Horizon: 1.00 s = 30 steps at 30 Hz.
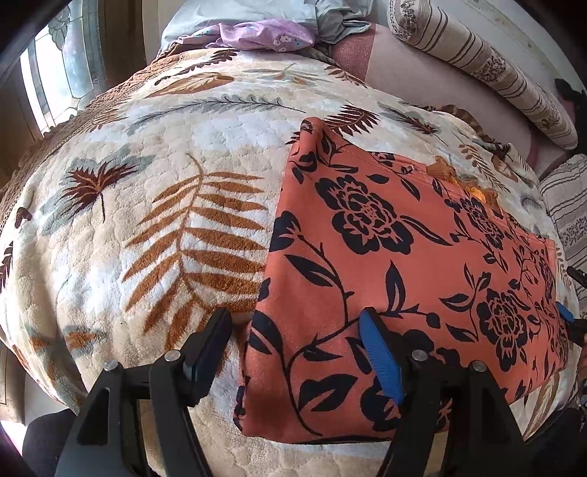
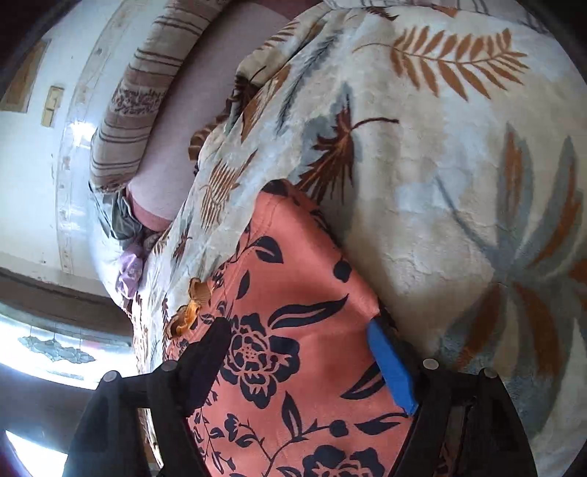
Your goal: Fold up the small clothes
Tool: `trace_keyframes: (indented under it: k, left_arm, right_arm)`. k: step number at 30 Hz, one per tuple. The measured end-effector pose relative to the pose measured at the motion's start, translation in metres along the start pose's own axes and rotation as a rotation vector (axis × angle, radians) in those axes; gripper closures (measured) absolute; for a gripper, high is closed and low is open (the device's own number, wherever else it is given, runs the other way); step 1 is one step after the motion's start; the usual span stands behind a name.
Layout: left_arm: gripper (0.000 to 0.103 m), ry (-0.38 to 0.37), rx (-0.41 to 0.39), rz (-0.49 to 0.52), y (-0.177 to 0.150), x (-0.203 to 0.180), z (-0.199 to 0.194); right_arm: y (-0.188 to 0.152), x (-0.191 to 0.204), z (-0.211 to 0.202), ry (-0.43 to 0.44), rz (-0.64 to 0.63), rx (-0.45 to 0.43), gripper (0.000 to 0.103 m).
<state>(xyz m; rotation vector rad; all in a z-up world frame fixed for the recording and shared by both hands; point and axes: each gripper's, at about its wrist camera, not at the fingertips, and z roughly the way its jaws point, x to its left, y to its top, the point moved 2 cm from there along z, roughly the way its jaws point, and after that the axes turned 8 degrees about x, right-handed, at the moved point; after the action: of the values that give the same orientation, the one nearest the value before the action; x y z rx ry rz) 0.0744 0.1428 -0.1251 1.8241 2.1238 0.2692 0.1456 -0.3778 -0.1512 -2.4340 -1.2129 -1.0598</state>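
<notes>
An orange garment (image 1: 385, 257) with a black flower print lies flat, folded into a rough rectangle, on a cream blanket (image 1: 146, 201) with a leaf pattern. My left gripper (image 1: 295, 319) hangs open over the garment's near left edge, its black finger above the blanket and its blue-padded finger above the cloth. In the right wrist view the same garment (image 2: 293, 293) runs under my right gripper (image 2: 297, 330), which stands open across the cloth with nothing pinched. An orange lace trim (image 2: 194, 304) shows at the garment's far edge. The right gripper's blue pad (image 1: 565, 312) peeks in at the left wrist view's right border.
A striped bolster pillow (image 1: 484, 69) lies along the far side of the bed by the wall. A purple flowered cloth (image 1: 264, 35) and a grey cloth (image 1: 330, 18) sit at the bed's head. A window (image 1: 55, 66) is at the far left.
</notes>
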Motion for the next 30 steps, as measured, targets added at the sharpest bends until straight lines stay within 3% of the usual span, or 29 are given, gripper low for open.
trace_keyframes:
  k: [4, 8, 10, 13, 18, 20, 23, 25, 30]
  left_arm:
    - [0.029, 0.007, -0.001, 0.000, -0.002, 0.000, -0.002]
    - [0.029, 0.027, -0.007, 0.008, -0.004, -0.003, -0.004]
    - [0.029, 0.038, -0.005, 0.013, -0.004, -0.005, -0.005]
    - [0.030, 0.048, -0.007, 0.027, -0.007, -0.007, -0.011]
    - [0.030, 0.068, -0.023, 0.038, -0.013, -0.005, -0.022]
    - [0.030, 0.068, -0.020, 0.025, -0.014, -0.004, -0.024]
    - [0.030, 0.071, -0.018, 0.032, -0.016, -0.006, -0.029]
    - [0.030, 0.090, -0.038, 0.056, -0.018, -0.009, -0.037]
    - [0.030, 0.085, -0.062, 0.044, -0.018, -0.013, -0.048]
  right_arm:
    - [-0.017, 0.027, -0.024, -0.059, -0.113, -0.052, 0.023]
    - [-0.050, 0.057, -0.037, -0.031, -0.252, -0.036, 0.022]
    - [-0.067, 0.054, -0.029, -0.065, -0.291, 0.001, 0.021]
    - [-0.081, 0.016, -0.012, -0.175, -0.231, 0.065, 0.021]
    - [-0.093, 0.032, -0.042, -0.136, -0.270, -0.032, 0.021]
    - [-0.098, 0.036, -0.044, -0.110, -0.300, -0.023, 0.020]
    - [-0.095, 0.006, -0.025, -0.203, -0.224, 0.046, 0.020]
    - [-0.097, 0.000, -0.038, -0.122, -0.167, -0.007, 0.020]
    - [-0.114, 0.011, -0.066, -0.082, -0.179, -0.061, 0.020]
